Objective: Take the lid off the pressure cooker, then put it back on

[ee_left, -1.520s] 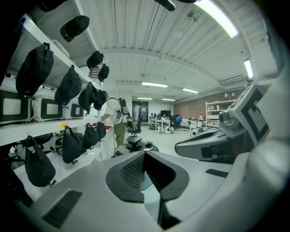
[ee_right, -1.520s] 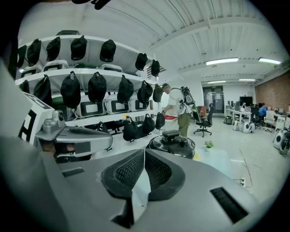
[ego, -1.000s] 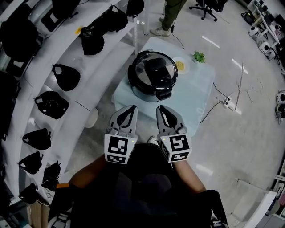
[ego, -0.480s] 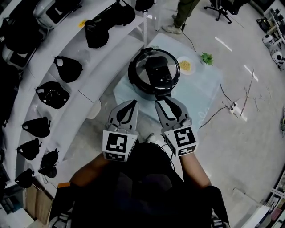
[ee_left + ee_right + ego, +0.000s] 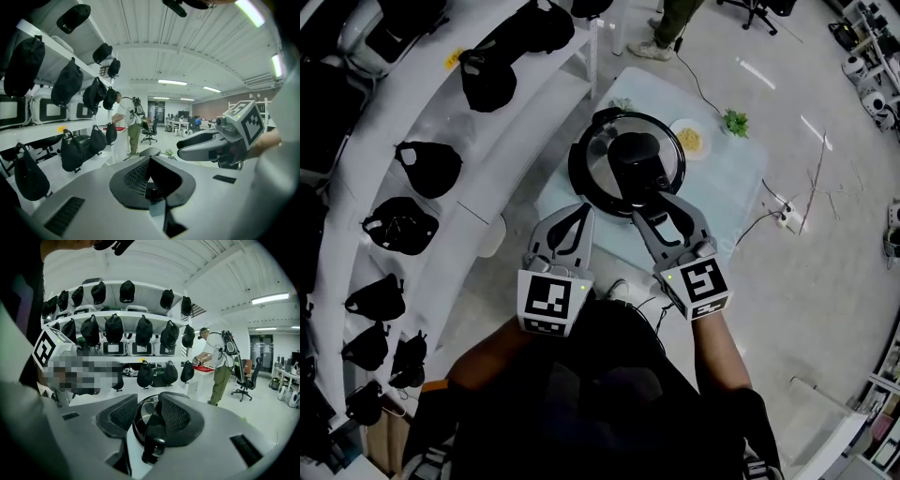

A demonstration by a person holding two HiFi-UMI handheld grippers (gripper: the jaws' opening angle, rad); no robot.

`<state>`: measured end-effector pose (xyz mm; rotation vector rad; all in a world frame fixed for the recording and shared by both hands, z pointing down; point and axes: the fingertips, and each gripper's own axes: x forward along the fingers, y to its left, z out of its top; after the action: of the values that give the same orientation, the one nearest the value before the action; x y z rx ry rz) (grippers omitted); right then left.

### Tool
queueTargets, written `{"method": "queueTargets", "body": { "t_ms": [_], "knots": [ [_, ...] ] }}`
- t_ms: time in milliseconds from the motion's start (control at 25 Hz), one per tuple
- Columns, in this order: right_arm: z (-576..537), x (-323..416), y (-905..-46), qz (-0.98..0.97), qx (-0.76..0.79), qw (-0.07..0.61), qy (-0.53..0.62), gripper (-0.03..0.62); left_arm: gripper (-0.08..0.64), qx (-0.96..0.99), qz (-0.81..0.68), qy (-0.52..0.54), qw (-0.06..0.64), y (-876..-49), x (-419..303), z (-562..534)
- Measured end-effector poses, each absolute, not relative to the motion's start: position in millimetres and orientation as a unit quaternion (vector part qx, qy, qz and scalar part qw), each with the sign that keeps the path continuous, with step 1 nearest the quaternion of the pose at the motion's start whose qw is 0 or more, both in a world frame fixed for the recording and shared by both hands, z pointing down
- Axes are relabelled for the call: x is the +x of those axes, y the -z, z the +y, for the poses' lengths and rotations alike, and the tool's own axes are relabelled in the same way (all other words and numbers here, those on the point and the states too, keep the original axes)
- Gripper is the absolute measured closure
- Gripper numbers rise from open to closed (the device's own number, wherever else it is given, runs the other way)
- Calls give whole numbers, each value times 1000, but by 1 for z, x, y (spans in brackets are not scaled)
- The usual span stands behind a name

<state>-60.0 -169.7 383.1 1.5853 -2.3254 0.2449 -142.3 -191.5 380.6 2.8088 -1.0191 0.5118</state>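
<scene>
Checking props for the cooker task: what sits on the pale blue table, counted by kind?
Pressure cooker: 1
Plate, with yellow food: 1
Green sprig: 1
Total: 3
A small pale thing behind the cooker is too unclear to count.

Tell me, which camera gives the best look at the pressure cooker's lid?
The head view: it looks down on nearly the whole round lid and its black handle. The right gripper view catches only a near slice of the lid and the handle. The left gripper view shows at most a sliver.
</scene>
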Motion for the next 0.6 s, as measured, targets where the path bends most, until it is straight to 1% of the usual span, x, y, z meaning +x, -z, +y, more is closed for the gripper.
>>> {"method": "queueTargets", "body": {
  "t_ms": [80, 320, 440, 600],
  "knots": [
    [-183, -58, -390, -810, 554, 170, -91, 398, 554, 930, -319, -172, 58, -386, -140, -202],
    [-220, -55, -401, -819, 528, 210, -78, 360, 554, 936, -294, -182, 62, -402, -140, -234],
    [-230, -50, -403, -834, 495, 234, -68, 341, 554, 933, -297, -190, 74, -404, -139, -240],
    [-245, -43, -406, -861, 435, 260, -52, 306, 554, 927, -314, -192, 71, -404, -134, -253]
  ]
}}
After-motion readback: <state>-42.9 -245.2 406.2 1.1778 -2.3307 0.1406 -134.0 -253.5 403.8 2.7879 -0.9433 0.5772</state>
